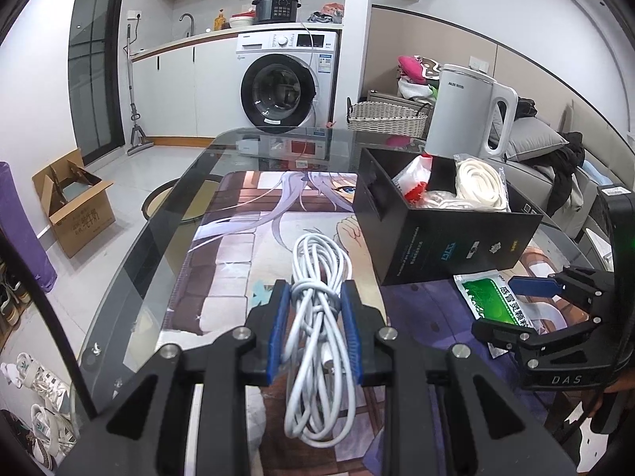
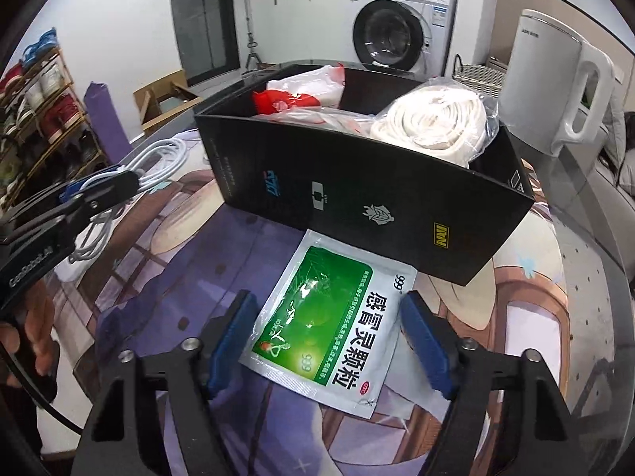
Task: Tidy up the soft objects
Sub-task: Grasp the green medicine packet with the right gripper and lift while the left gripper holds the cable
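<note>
Sachet (image 2: 325, 327) lies flat on the printed mat of the worktop (image 2: 595, 317), directly between the blue pads of the right tongs (image 2: 329, 341). Those tongs stand apart, one pad on each side of it, neither pressing yet. Its long axis runs diagonally, from the near edge of the worktop up toward the black box (image 2: 377, 206), whose front wall its far corner just reaches. The right hand is plainly the nearer one. The left tongs (image 1: 315, 331) are clamped on a white cable bundle (image 1: 317, 317) over the mat toward the left edge, the box lying ahead to their right.
</note>
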Available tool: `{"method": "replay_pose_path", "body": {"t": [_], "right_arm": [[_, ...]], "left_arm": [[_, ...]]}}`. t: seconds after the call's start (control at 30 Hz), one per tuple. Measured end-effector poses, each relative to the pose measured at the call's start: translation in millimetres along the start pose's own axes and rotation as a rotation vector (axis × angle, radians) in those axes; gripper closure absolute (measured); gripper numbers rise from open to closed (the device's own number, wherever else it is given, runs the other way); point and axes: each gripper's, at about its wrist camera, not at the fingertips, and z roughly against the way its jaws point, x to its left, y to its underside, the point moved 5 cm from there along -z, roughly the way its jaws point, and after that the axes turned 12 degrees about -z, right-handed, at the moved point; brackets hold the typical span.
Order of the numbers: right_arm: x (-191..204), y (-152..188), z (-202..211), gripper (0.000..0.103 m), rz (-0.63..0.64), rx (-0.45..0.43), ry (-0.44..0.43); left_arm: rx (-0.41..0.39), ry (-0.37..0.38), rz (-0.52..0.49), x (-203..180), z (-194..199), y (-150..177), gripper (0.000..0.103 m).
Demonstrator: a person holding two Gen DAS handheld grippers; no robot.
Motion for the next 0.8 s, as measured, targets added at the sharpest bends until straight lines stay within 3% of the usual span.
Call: {"method": "replay_pose_path", "body": {"t": [0.3,0.5,0.8], "right_arm": [[-9.1,9.8,12.4,0.063,0.045,-0.016,-0.047],[-15.0,15.2,19.5,0.069,0.06,-0.025,-0.083],[-19.6,13.9,44.7,0.069,0.075,-0.077,-0.102]], "left_arm": [[-0.008,0.022,-0.024,-9.9,1.1,-2.0,0.078],[-0.026,0.04,-0.033,-17.5,5.0,-6.1,0.078],[-0.081,0.069,-0.049,-29.9,23.1,-21.2,0.079]]}}
